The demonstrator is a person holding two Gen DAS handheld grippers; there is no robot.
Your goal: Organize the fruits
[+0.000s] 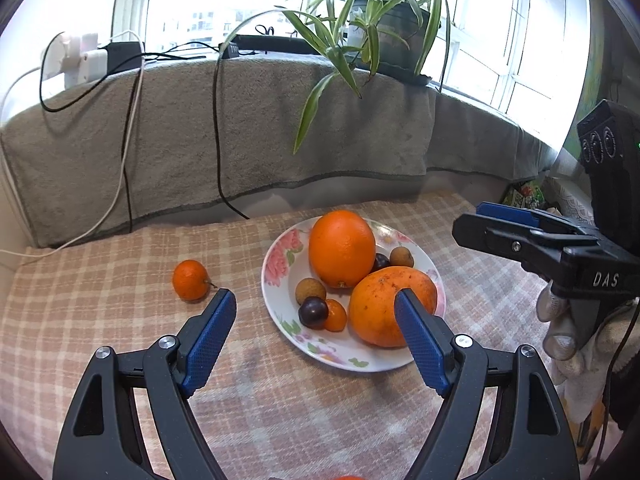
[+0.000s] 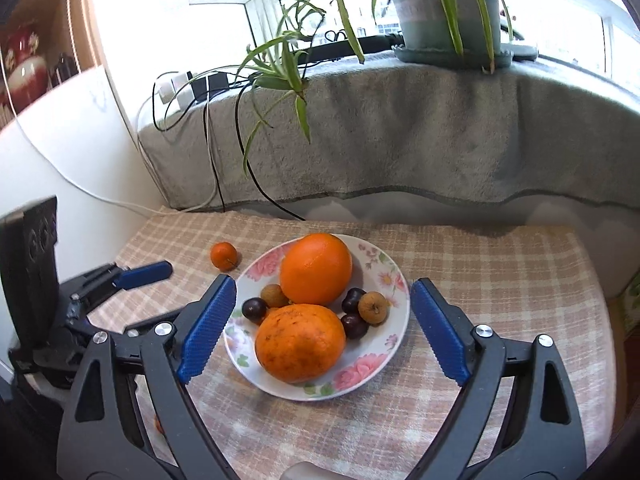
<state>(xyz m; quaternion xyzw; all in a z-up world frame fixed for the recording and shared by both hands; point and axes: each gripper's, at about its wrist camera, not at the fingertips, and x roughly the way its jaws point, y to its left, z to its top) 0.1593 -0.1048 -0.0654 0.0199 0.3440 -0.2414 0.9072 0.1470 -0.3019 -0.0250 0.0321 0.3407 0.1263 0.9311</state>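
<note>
A flowered white plate [image 1: 280,276] [image 2: 394,322] sits on the checked tablecloth. It holds two large oranges [image 1: 342,248] [image 2: 300,342], brown longans [image 1: 310,290] [image 2: 373,307], dark plums [image 1: 313,312] [image 2: 254,309] and a small kumquat [image 1: 335,315]. A small tangerine [image 1: 190,280] [image 2: 224,256] lies on the cloth left of the plate. My left gripper [image 1: 316,300] is open and empty, hovering in front of the plate. My right gripper [image 2: 323,292] is open and empty above the plate's near side; it also shows in the left wrist view [image 1: 500,220].
A grey towel [image 1: 240,128] drapes the windowsill behind the table, with cables [image 1: 218,120] hanging down it. A potted spider plant [image 2: 448,4] stands on the sill, leaves drooping over the table. A white wall [image 2: 60,160] bounds the left side.
</note>
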